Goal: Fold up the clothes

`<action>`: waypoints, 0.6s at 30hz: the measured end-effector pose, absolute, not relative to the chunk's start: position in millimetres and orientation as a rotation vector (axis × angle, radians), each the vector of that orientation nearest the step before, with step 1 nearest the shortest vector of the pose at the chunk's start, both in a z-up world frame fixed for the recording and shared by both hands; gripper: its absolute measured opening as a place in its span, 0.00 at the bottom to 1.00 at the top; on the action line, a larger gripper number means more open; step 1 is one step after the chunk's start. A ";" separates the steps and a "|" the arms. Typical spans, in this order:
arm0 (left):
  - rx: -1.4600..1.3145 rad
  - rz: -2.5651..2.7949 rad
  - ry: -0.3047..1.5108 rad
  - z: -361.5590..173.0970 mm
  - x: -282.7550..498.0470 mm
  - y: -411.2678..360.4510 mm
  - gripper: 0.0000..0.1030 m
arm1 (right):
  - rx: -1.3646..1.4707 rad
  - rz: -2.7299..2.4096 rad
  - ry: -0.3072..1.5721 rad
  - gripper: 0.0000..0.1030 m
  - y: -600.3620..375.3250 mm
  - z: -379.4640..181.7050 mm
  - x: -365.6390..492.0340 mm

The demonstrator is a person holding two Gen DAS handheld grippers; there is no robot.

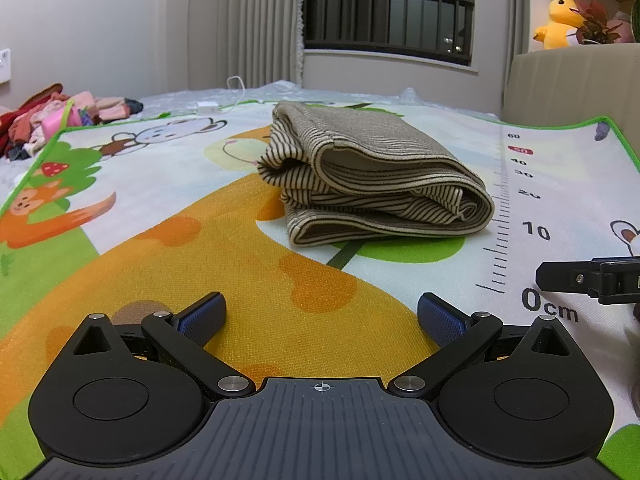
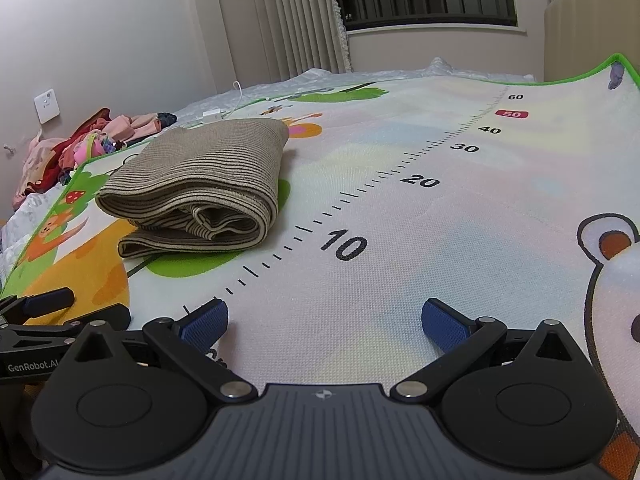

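Filling the bottom of the left wrist view, the left gripper is showing its ribbed dark grey body, two round black discs and black link arms; its jaws are standing spread wide, and the blue fingertips, textured like a fine grid, are holding nothing. The right gripper is looking the same at the bottom of the right wrist view, also spread apart and holding nothing.

Under both, the play mat is lying flat, a woven-looking printed surface with a green border, cartoon animals, a big orange shape and a ruler scale running toward the upper right of the frame.

At the centre of the left view, the folded striped garment is resting on the mat, well apart from both grippers. It is a soft beige knit with thin dark stripes, folded in thick rounded layers.

At the left edge, a pile of clothes, pink and red, is lying beyond the mat. Behind are hanging pleated curtains beside a dark barred window. At the upper right, a yellow plush toy is sitting.
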State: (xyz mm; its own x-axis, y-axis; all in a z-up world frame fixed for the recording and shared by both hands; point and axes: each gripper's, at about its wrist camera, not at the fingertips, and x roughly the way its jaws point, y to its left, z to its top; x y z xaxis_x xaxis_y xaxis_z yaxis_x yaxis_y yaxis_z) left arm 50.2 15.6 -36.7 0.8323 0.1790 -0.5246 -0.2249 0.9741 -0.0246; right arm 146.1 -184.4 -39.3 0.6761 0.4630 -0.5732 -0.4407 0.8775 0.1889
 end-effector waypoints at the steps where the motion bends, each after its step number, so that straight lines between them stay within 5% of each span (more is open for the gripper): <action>1: -0.086 0.215 0.547 -36.7 50.3 15.6 1.00 | 0.036 0.508 0.654 1.00 -184.5 -39.4 146.2; 18: -0.077 0.219 0.588 -34.7 54.0 14.8 1.00 | 0.047 0.510 0.656 1.00 -184.9 -39.7 146.2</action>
